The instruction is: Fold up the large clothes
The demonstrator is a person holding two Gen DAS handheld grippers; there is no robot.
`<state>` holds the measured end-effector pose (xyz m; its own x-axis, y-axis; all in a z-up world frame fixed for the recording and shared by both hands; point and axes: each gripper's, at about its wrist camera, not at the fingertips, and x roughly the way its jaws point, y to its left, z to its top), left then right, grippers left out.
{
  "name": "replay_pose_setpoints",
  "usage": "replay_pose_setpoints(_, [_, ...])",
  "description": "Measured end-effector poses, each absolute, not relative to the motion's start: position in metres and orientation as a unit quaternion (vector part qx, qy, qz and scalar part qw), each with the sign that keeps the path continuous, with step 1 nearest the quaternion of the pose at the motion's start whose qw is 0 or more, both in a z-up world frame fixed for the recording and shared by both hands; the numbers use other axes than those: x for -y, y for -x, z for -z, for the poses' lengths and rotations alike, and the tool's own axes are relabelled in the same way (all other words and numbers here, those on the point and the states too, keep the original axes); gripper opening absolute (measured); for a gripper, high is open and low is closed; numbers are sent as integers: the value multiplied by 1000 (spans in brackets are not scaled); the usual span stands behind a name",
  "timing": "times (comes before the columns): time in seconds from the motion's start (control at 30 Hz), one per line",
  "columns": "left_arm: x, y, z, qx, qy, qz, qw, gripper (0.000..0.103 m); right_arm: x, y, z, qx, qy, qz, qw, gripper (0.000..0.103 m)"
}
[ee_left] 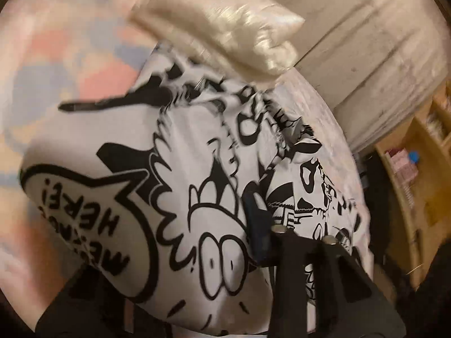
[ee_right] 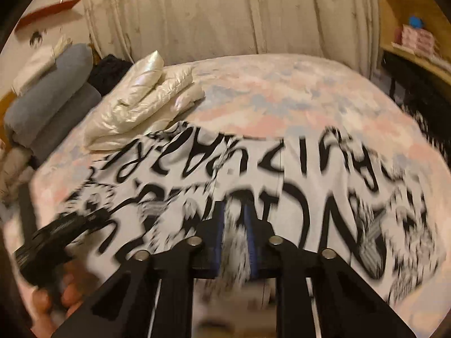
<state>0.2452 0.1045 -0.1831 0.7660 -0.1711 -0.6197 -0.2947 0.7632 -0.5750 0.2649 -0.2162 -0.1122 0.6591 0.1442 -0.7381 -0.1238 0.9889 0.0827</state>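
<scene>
A large white garment [ee_left: 174, 186] with a black cartoon print lies spread over the bed and fills the left wrist view. There its fabric drapes over my left gripper [ee_left: 225, 225]: one blue pad [ee_left: 256, 225] presses against the cloth and the other finger is hidden under it. In the right wrist view the same garment [ee_right: 324, 186] lies across the bed, and my right gripper [ee_right: 235, 219] is shut on a bunched fold at its near edge. My left gripper [ee_right: 84, 222], blurred, reaches onto the cloth from the left, held by a hand [ee_right: 56, 295].
The bed cover [ee_right: 282, 93] is pastel pink and blue. A folded cream padded jacket [ee_right: 146, 98] lies at the garment's far left corner. Grey rolled bolsters [ee_right: 48, 104] sit further left. A pale curtain [ee_right: 225, 14] hangs behind the bed, and a wooden shelf [ee_right: 408, 36] stands at the right.
</scene>
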Motion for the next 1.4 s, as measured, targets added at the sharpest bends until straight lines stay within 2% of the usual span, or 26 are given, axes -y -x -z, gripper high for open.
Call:
replay_pose_setpoints(0.17, [-88, -241, 156, -306, 285, -26, 908, 17, 205, -340, 146, -427, 25, -77, 901, 10])
replay_pose_setpoints(0.3, [-82, -235, 142, -295, 265, -20, 918, 15, 207, -387, 204, -500, 12, -97, 861, 10])
replay_pose_setpoints(0.5, [-59, -223, 117, -269, 226, -7, 936, 15, 199, -392, 211, -477, 42, -89, 874, 10])
replay_pose_setpoints(0.67, [-32, -221, 94, -255, 188, 5, 948, 15, 212, -391, 211, -488, -12, -110, 866, 10])
replay_pose_setpoints(0.87, [0, -219, 76, -244, 148, 15, 958, 15, 207, -310, 198, -474, -11, -127, 871, 10])
replay_pose_setpoints(1.07, [46, -219, 56, -236, 92, 34, 967, 15, 231, -262, 195, -490, -94, -167, 850, 10])
replay_pose_setpoints(1.23, [105, -227, 33, -234, 34, 56, 970, 15, 276, -233, 186, -500, -192, -189, 823, 10])
replay_pose_setpoints(1.4, [192, -226, 18, -218, -24, 113, 969, 15, 366, -186, 167, -459, -255, -84, 847, 10])
